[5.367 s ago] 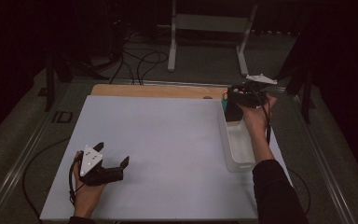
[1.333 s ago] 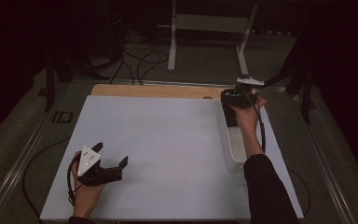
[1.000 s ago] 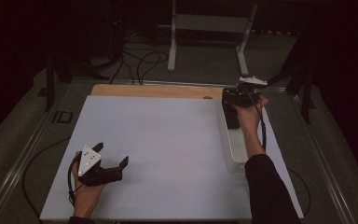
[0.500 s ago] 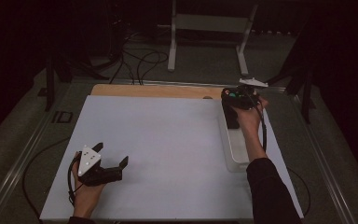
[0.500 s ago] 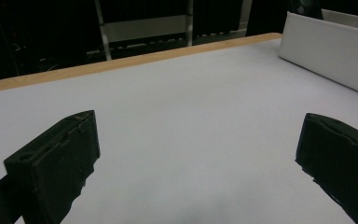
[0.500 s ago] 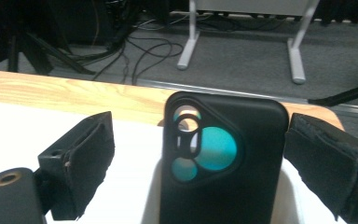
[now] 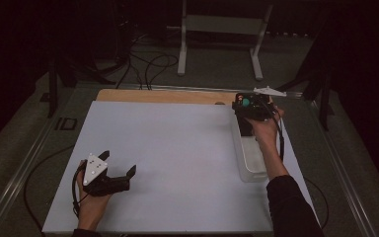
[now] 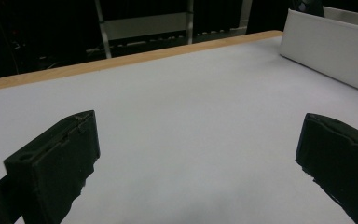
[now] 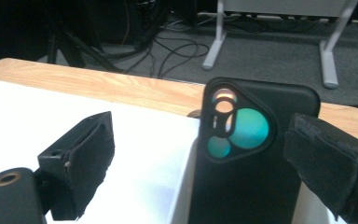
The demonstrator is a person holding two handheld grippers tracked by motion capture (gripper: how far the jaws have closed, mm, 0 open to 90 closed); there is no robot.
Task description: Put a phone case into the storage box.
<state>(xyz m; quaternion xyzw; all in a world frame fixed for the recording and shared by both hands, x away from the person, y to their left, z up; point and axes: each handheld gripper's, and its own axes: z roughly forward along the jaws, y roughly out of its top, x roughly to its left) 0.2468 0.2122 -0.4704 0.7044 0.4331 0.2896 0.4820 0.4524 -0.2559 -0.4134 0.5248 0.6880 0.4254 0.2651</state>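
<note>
**Phone case at the bin, not yet gripped**

Apparently early stage: right claw [image 9: 200, 163] stood wide open around an upright black phone case [image 9: 256, 154], jaws apart from it on both sides, over the clear bin [image 7: 249, 160] near the table's far right corner. Grip and lift were left, as judged. Left claw [image 7: 119, 168] rested open and empty near the table's near left corner.

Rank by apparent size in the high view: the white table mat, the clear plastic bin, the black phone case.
1. White table mat.
2. Clear plastic bin, narrow, at the mat's right edge.
3. Black phone case, partly hidden under the right gripper.
</note>
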